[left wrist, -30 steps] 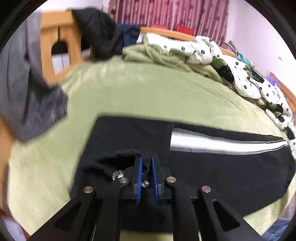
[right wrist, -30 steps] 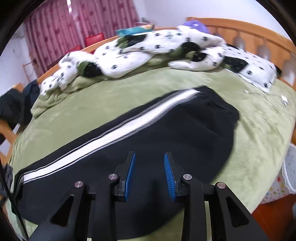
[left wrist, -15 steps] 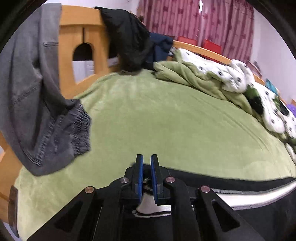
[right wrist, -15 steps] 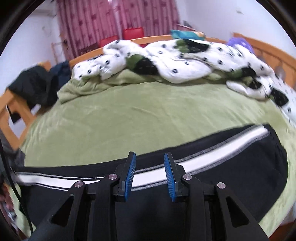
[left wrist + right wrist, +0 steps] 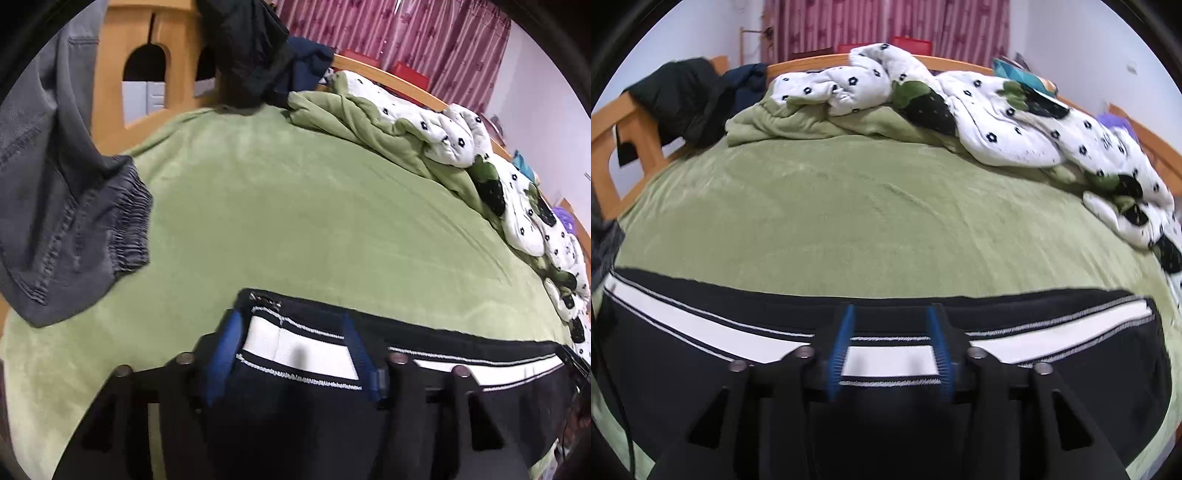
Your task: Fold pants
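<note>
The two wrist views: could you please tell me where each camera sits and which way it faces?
Left wrist: on the open left gripper, above the black white-striped pants, facing the wooden bed frame.
Right wrist: on the open right gripper, facing the floral quilt.
Both show pants, green blanket and quilt.

Open claw (image 5: 889,345) over pants (image 5: 1052,354)

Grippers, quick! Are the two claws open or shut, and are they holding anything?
Left gripper: open, over the black pants, holding nothing.
Right gripper: open, over the pants' white stripe, holding nothing.
</note>
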The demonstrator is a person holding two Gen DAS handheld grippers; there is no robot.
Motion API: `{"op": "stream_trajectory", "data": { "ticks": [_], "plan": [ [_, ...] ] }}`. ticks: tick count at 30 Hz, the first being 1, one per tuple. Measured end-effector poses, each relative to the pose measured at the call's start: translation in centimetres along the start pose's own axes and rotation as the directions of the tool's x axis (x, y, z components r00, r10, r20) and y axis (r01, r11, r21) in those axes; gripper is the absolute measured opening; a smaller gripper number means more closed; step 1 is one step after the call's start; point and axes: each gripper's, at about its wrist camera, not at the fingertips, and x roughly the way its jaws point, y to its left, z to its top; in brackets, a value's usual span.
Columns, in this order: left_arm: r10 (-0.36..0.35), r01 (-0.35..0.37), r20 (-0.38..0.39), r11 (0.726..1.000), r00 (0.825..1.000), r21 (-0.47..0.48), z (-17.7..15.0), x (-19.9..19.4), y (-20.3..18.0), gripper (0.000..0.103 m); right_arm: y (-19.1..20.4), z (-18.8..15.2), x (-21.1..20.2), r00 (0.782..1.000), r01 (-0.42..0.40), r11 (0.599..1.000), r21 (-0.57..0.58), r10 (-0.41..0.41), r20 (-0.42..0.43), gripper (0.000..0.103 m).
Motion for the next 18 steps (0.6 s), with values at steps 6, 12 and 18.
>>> {"op": "stream_trajectory", "data": {
  "ticks": [6,12,18],
  "plan": [
    [0.019,-0.025,-0.085,0.997,0.996,-0.074,0.1,3.8,1.4,0.055,-1.4,0.0,2.0,0.999,-0.032,0.996,-0.086,0.033,0.008,0.054],
    [0.040,-0.055,-0.125,0.991,0.991,-0.118,0.1,6.7,1.2,0.029,-2.0,0.3,4.8,0.993,-0.111,0.987,-0.115,0.107,-0.041,0.054],
    [0.061,-0.066,-0.060,0.995,0.996,-0.082,0.9,5.9,0.2,0.022,-1.7,0.4,8.3,0.982,-0.176,0.972,-0.159,0.161,-0.102,0.054]
  ]
}}
